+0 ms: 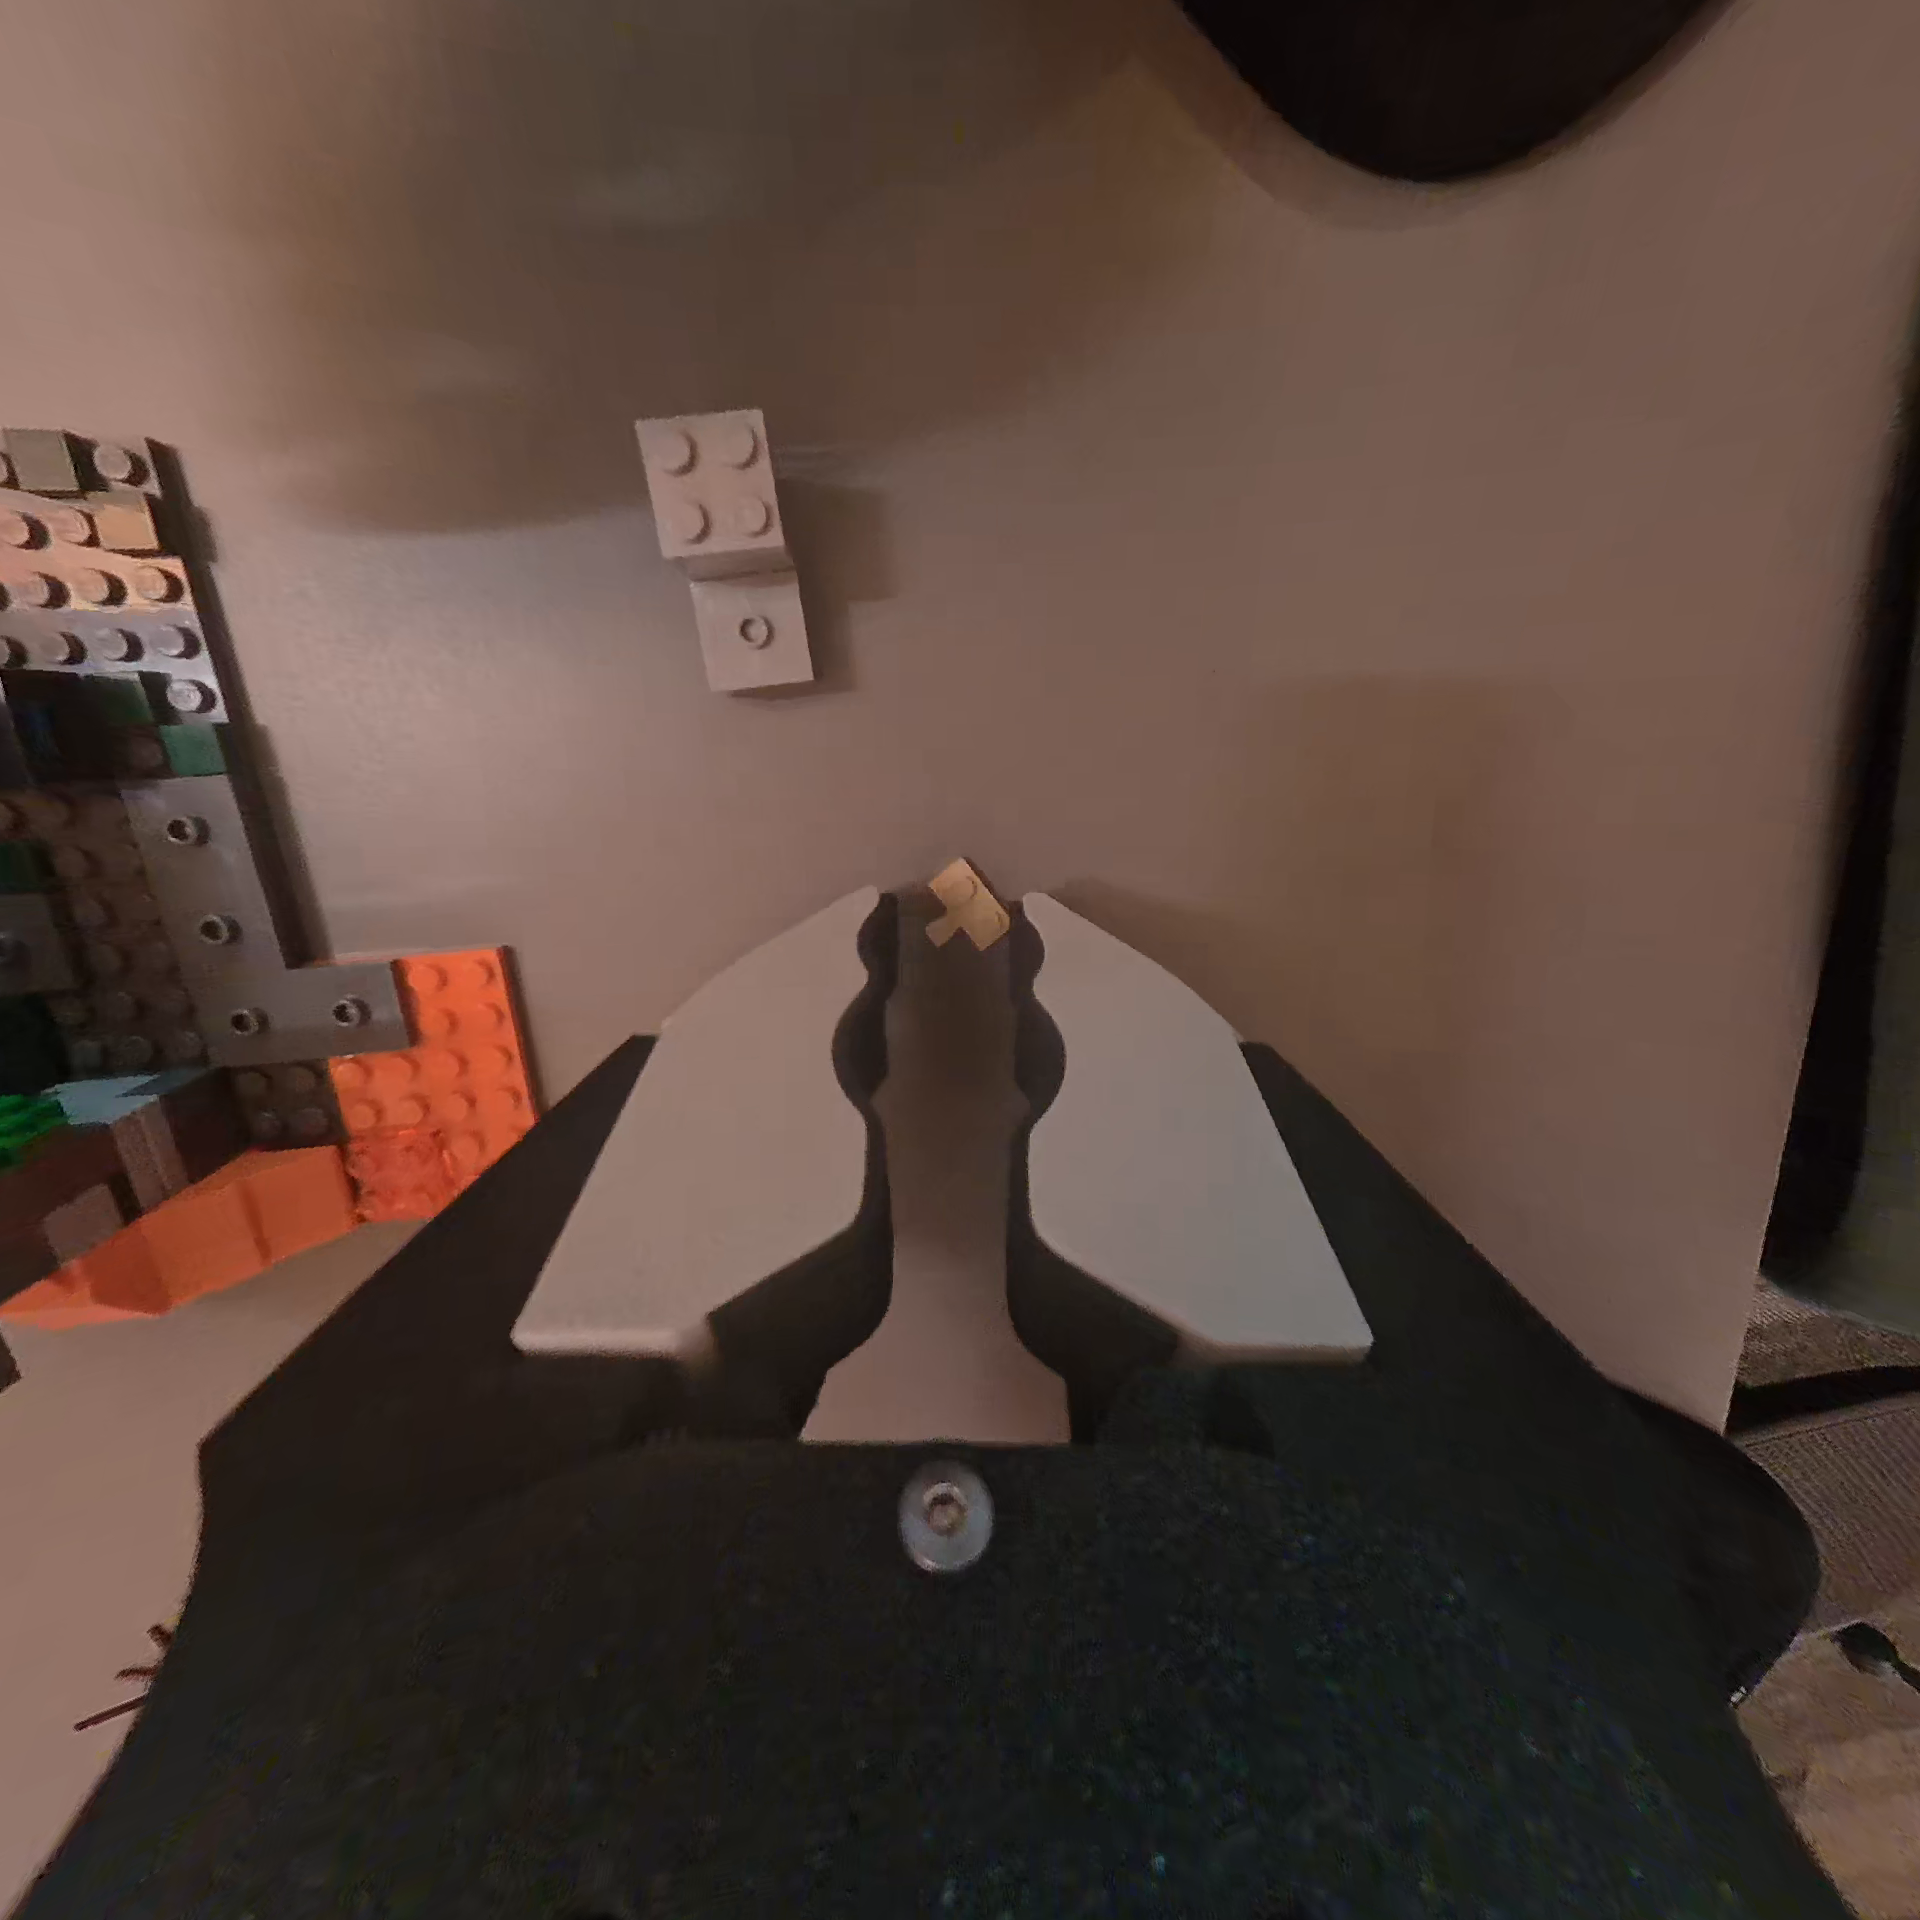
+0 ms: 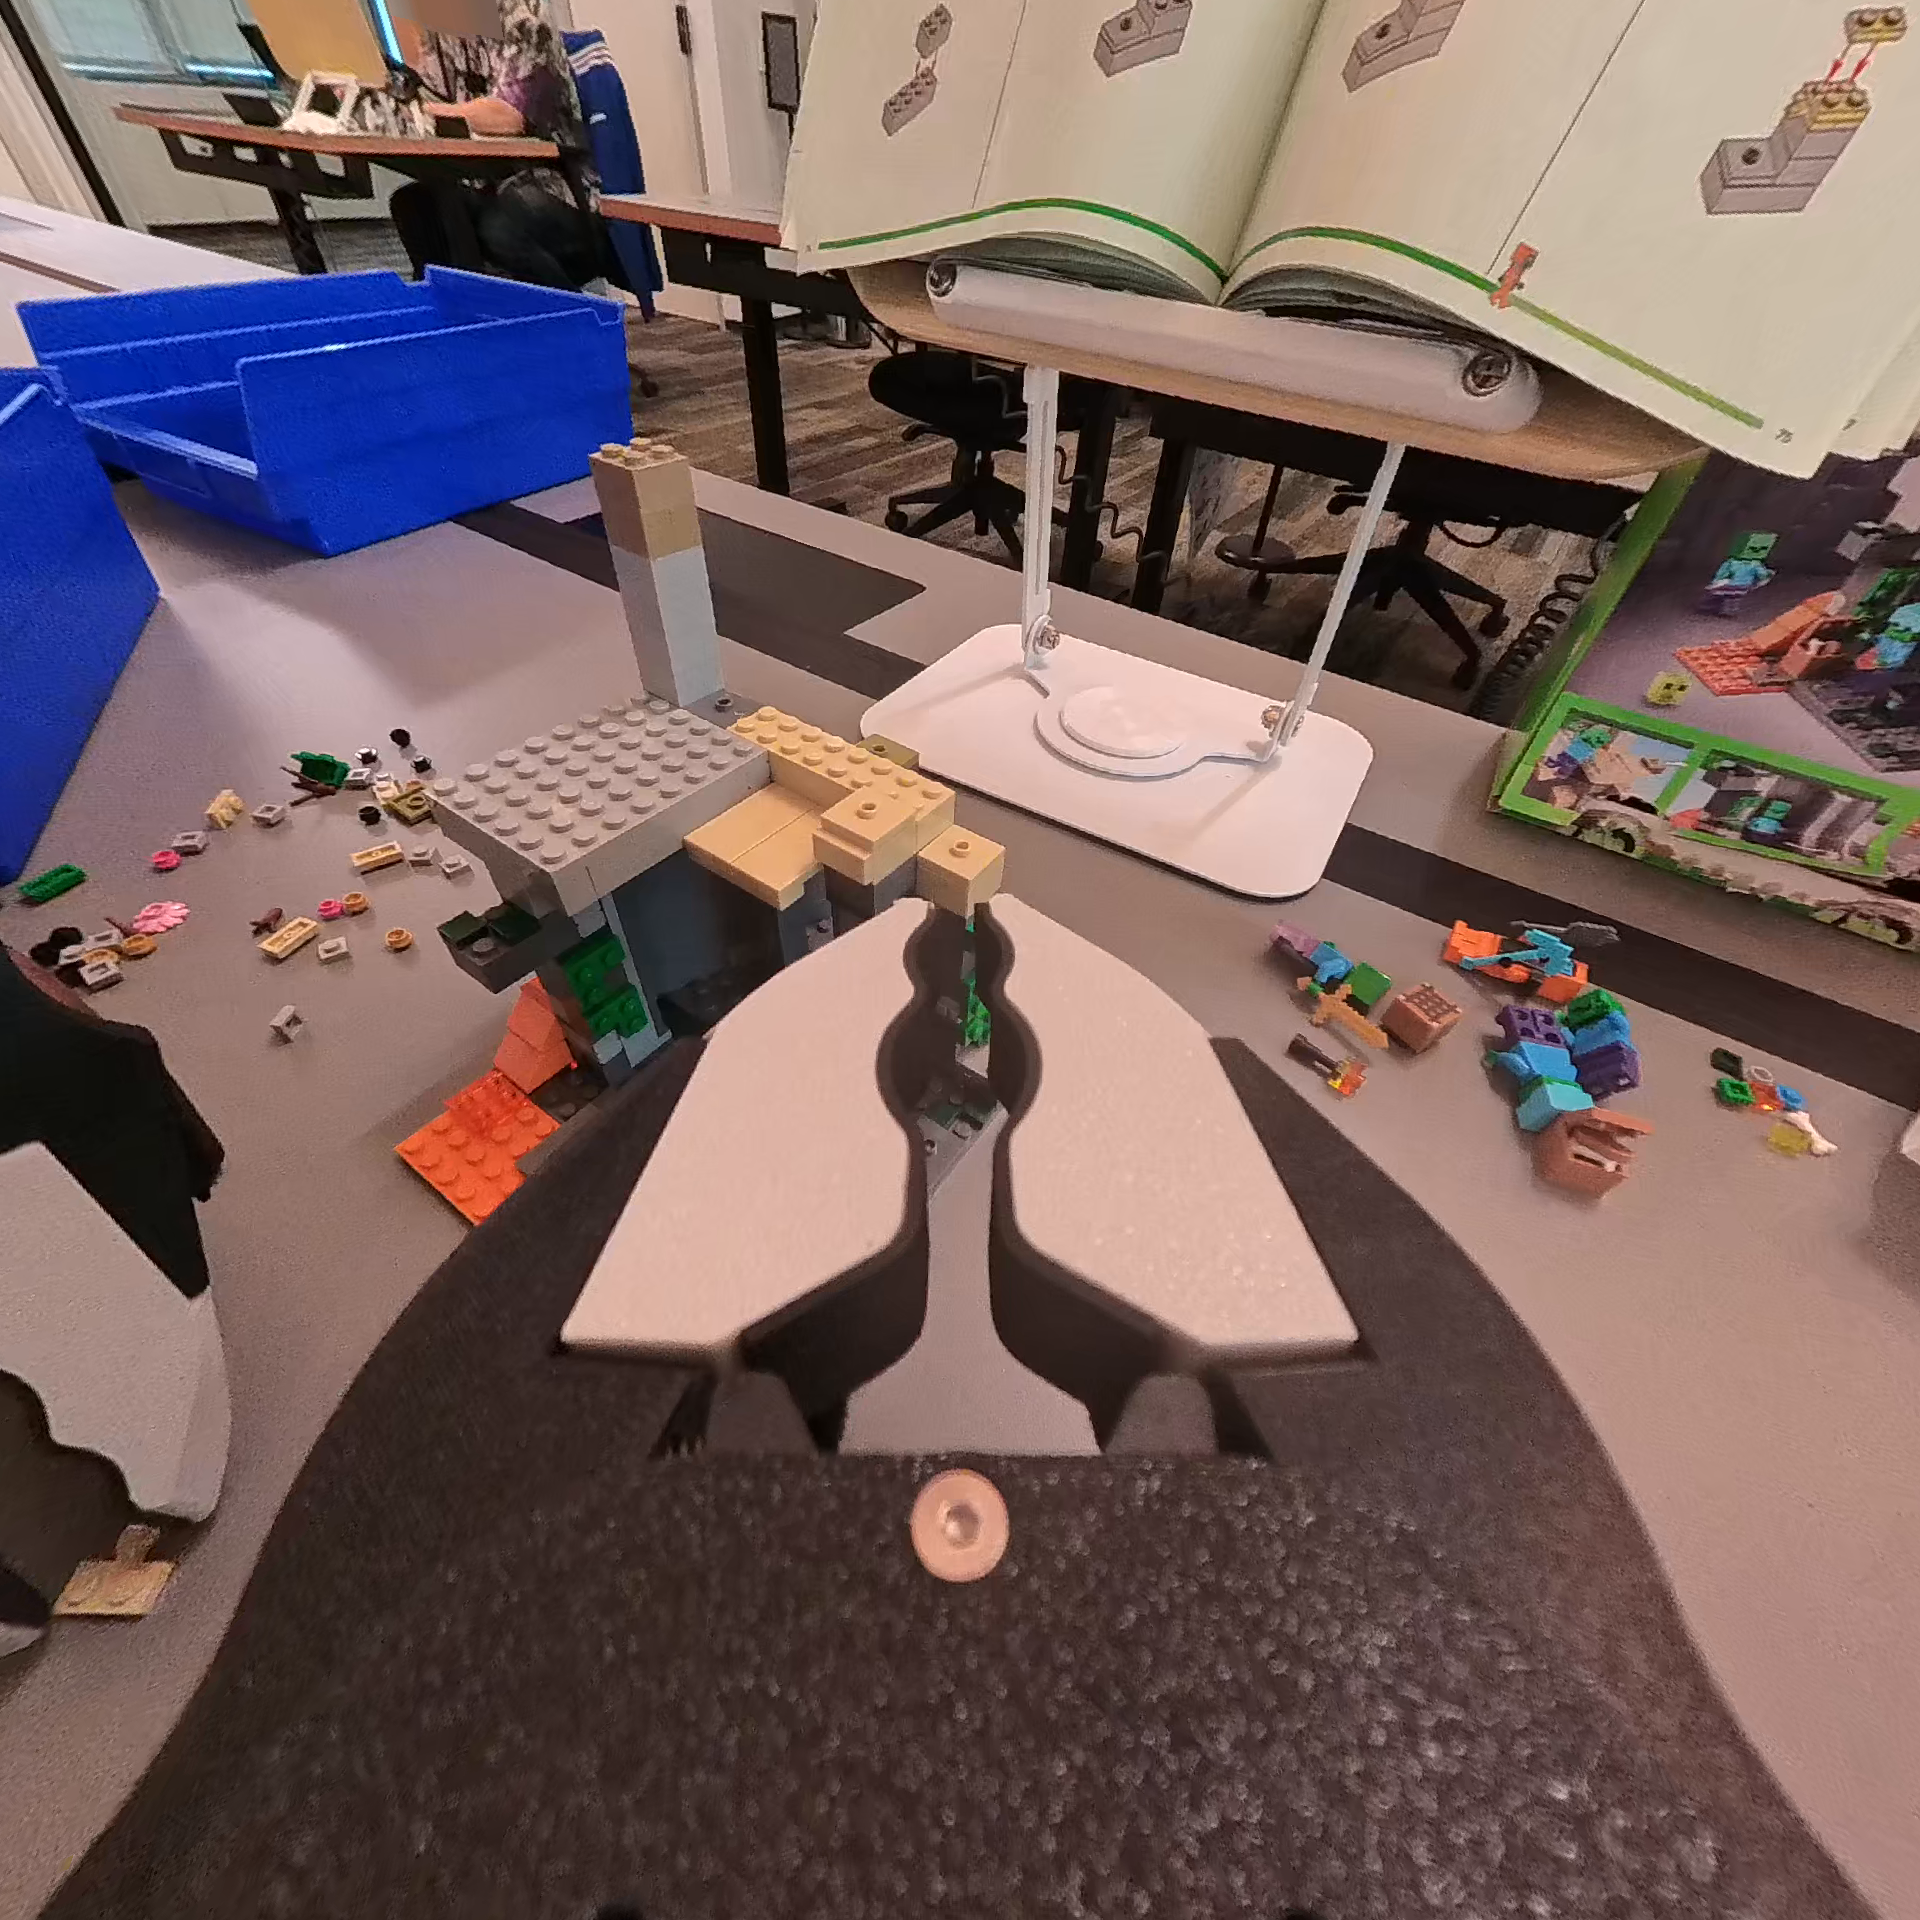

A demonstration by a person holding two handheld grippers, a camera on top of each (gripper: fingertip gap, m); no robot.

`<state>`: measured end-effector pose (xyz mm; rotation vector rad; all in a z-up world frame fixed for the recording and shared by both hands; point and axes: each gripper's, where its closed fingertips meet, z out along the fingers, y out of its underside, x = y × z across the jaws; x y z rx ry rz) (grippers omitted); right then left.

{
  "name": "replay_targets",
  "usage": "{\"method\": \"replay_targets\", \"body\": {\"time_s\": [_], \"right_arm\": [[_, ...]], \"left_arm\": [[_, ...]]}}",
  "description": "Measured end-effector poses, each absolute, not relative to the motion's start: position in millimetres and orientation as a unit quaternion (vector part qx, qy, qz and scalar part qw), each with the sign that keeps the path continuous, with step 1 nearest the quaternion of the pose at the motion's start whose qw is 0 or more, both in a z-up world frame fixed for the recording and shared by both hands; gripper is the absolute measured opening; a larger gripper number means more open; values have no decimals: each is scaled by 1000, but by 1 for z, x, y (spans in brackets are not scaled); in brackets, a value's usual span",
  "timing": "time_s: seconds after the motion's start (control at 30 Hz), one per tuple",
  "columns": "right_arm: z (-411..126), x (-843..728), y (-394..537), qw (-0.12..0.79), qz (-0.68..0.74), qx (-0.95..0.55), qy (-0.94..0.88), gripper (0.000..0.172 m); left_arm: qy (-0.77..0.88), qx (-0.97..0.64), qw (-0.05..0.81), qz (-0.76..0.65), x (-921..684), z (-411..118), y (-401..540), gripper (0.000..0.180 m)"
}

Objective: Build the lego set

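The left tongs stand narrowly apart around a small tan T-shaped plastic plate; it may slip away. The right tongs, nearly shut, could knock the brick building.

My left wrist view is dim and warm-toned: a broad soft shadow spreads over the table, the grey brick piece casts a shadow to its right, and the brick model at the left edge smears slightly. My right wrist view is bright and evenly lit, with soft shadows, crisp focus mid-frame, and strong fisheye bending of the open instruction book and blue bins near the edges.
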<state>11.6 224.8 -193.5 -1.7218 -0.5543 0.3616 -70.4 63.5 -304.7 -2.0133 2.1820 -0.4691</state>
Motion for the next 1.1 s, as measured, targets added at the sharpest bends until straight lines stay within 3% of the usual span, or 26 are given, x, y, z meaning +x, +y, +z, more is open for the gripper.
{"method": "replay_targets", "body": {"time_s": [0.23, 0.53, 0.67, 0.87, 1.1], "right_arm": [[-195, 12, 225, 603, 153, -745, -240, 5], [-189, 12, 223, 607, 165, -741, -236, 10], [-188, 12, 221, 608, 175, -737, -237, 13], [-183, 19, 221, 612, 190, -734, -225, 0], [-186, 18, 221, 610, 185, -734, -233, 0]], "left_arm": [[710, -677, 115, -156, -73, -289, 70, 21], [571, -710, 383, -151, -106, -192, 127, 0], [489, -724, 472, -118, -153, -154, 147, 0], [398, -784, 476, -21, -281, -126, 160, 0], [318, -858, 397, 69, -426, -142, 150, 0]]}}
